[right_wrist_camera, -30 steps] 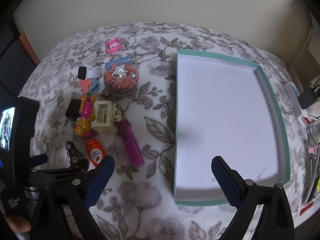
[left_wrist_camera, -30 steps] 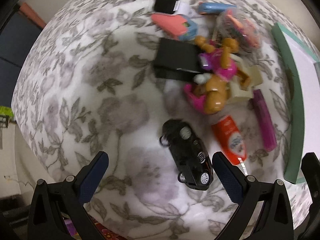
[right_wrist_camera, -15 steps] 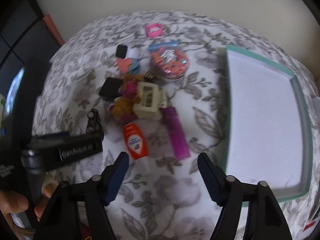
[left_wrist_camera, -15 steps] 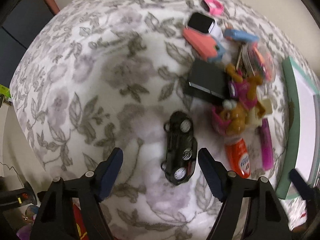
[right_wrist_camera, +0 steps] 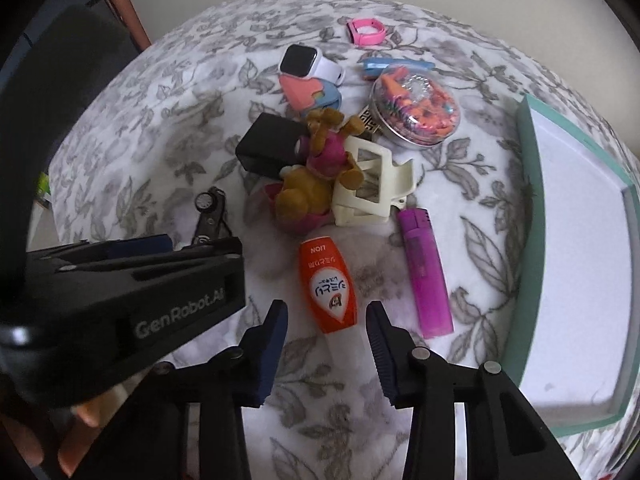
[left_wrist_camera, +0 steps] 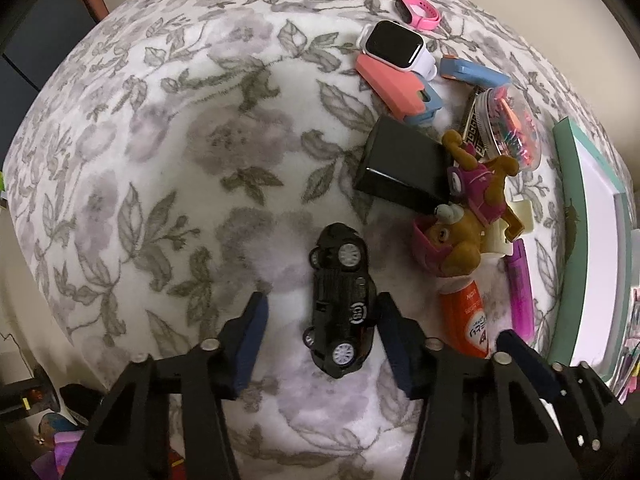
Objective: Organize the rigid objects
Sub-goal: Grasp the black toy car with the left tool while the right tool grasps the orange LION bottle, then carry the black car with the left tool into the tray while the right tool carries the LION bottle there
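A black toy car point(left_wrist_camera: 342, 304) lies on its side on the flowered cloth, between the fingers of my left gripper point(left_wrist_camera: 322, 312). The jaws are closing: the right pad is close beside the car, the left pad stands apart. In the right wrist view only the car's point(right_wrist_camera: 210, 216) front wheel shows past the left gripper's black body point(right_wrist_camera: 140, 292). An orange tube point(right_wrist_camera: 328, 284) lies with its white cap end between the fingers of my right gripper point(right_wrist_camera: 327, 312). Those jaws are closing too, with a gap on both sides.
A teal-rimmed white tray point(right_wrist_camera: 532, 200) lies at the right. A purple lighter point(right_wrist_camera: 426, 276) lies beside the tube. Behind are a cream hair claw point(right_wrist_camera: 372, 188), a toy dog point(right_wrist_camera: 316, 184), a black box point(right_wrist_camera: 272, 146), a round tin point(right_wrist_camera: 416, 108), a white smartwatch point(right_wrist_camera: 304, 60) and a pink band point(right_wrist_camera: 366, 32).
Both pairs of jaws have narrowed. The left gripper came over the car, now between its fingers. The right gripper swung left from the tray and sank over the orange tube.
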`<state>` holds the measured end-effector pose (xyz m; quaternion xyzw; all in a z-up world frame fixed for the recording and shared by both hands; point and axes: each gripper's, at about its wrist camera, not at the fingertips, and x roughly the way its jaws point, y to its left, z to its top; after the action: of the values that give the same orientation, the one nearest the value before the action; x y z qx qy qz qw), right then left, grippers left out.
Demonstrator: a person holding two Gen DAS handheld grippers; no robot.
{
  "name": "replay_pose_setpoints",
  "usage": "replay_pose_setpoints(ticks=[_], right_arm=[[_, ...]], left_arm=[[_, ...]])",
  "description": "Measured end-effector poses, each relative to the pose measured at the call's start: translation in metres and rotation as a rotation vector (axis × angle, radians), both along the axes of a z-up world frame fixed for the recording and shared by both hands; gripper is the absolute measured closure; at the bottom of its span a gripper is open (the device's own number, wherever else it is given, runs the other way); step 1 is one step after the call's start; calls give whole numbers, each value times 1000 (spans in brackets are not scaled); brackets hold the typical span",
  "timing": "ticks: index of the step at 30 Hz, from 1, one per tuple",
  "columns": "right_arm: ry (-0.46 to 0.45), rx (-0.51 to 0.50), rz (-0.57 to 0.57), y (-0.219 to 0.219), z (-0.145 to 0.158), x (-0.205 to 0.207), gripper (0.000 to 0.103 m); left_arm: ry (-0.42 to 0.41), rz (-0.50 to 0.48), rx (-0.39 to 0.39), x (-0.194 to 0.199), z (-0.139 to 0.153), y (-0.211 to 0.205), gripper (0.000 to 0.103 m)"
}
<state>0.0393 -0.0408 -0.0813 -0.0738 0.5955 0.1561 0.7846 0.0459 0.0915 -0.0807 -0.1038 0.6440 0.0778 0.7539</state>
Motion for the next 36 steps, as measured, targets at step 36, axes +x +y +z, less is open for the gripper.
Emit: replay_pose_setpoints(ticks=[36], right_arm=[[-23, 68, -94, -23, 6, 9, 74]], left_arm=[[-47, -17, 53, 7, -15, -26, 73]])
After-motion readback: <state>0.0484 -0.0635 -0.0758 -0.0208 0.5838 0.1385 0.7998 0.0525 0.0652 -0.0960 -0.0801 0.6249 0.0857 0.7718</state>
